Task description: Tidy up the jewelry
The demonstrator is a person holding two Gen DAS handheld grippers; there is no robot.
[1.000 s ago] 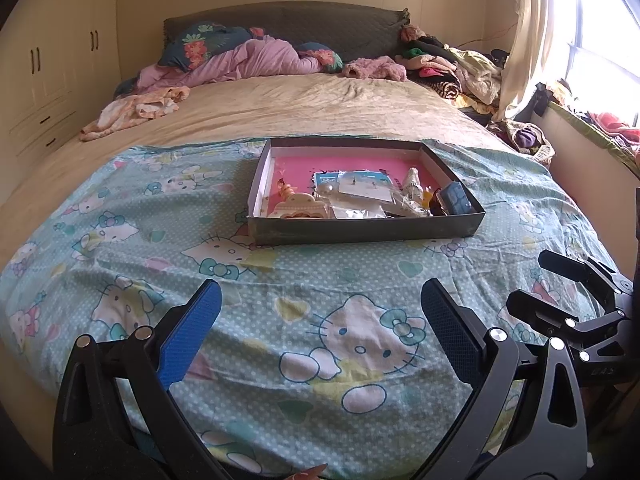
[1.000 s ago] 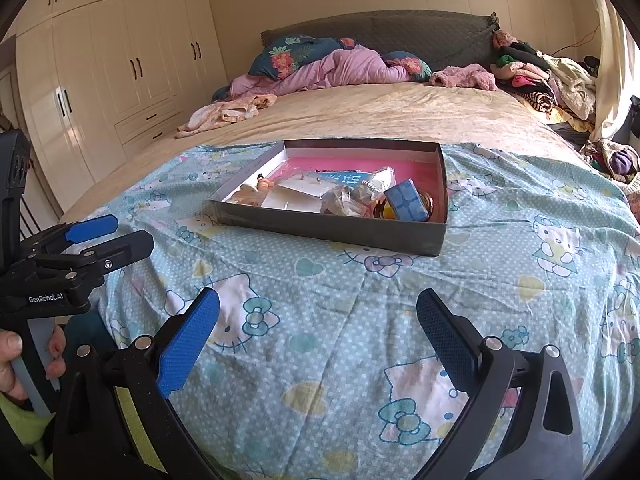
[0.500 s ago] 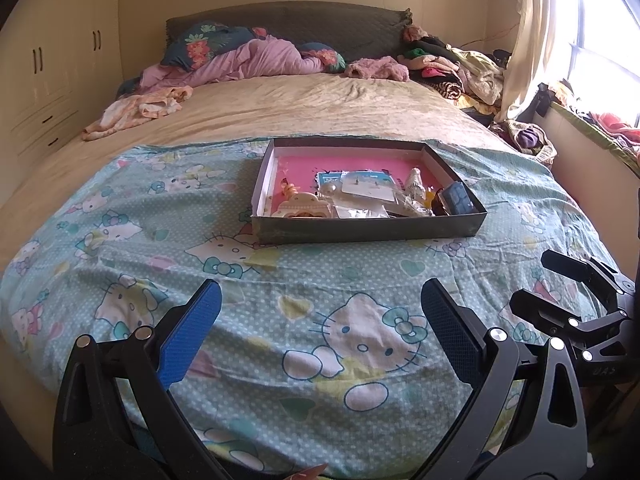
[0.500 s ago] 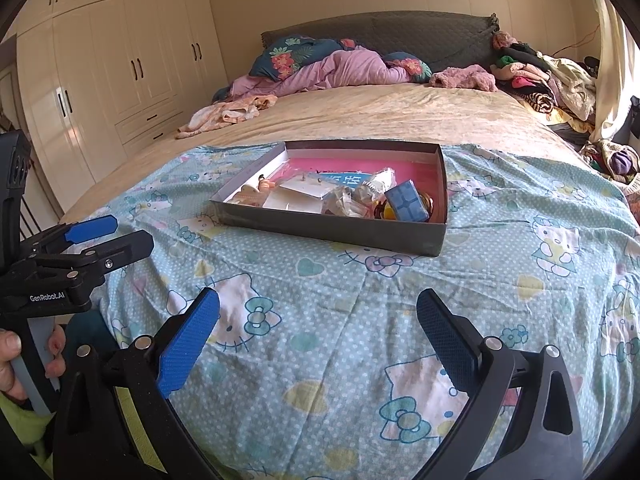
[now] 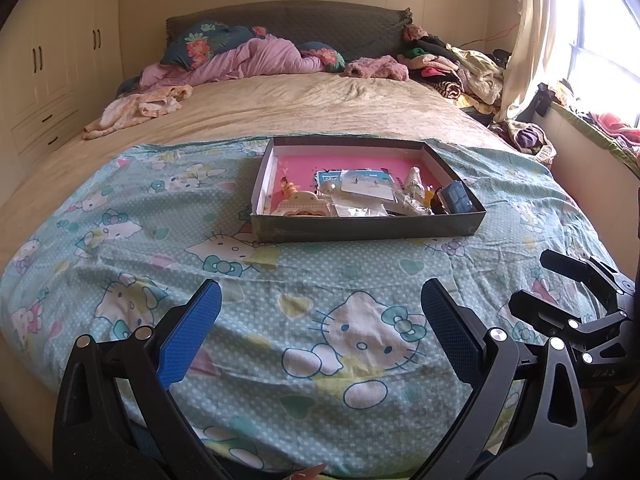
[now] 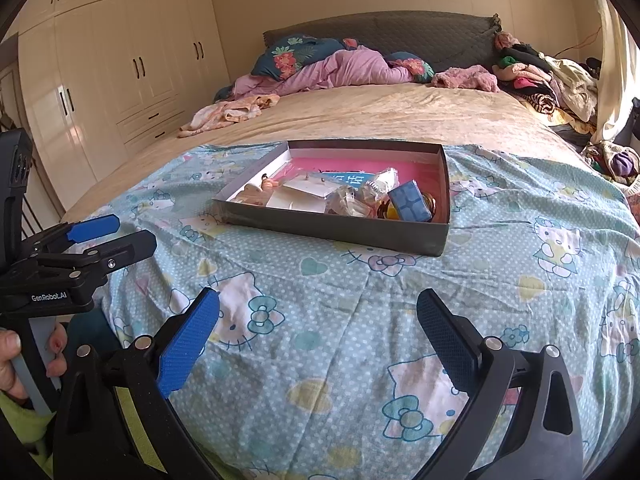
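A shallow grey cardboard box [image 5: 368,229] with a pink floor sits on the cartoon-cat sheet in the middle of the bed; its front wall [image 6: 336,229] shows in the right wrist view too. Inside lie clear jewelry packets [image 5: 366,186], a cream hair piece [image 5: 302,204], a small white bottle [image 5: 414,182] and a little blue box [image 6: 410,201]. My left gripper [image 5: 320,330] stands open with nothing between its fingers, well short of the box. My right gripper [image 6: 318,330] is open and holds nothing either, at the same distance. Each gripper appears at the edge of the other's view.
A light blue sheet [image 5: 140,232] covers the near bed, beige bedding behind. Pink bedding and pillows [image 5: 248,54] lie by the headboard, a clothes pile [image 5: 452,66] at far right. White wardrobes [image 6: 108,80] line the left wall. A hand [image 6: 12,360] holds the left handle.
The left wrist view has shifted slightly, so the box sits a little further right in it. Both grippers stay open and the right view is almost unchanged.
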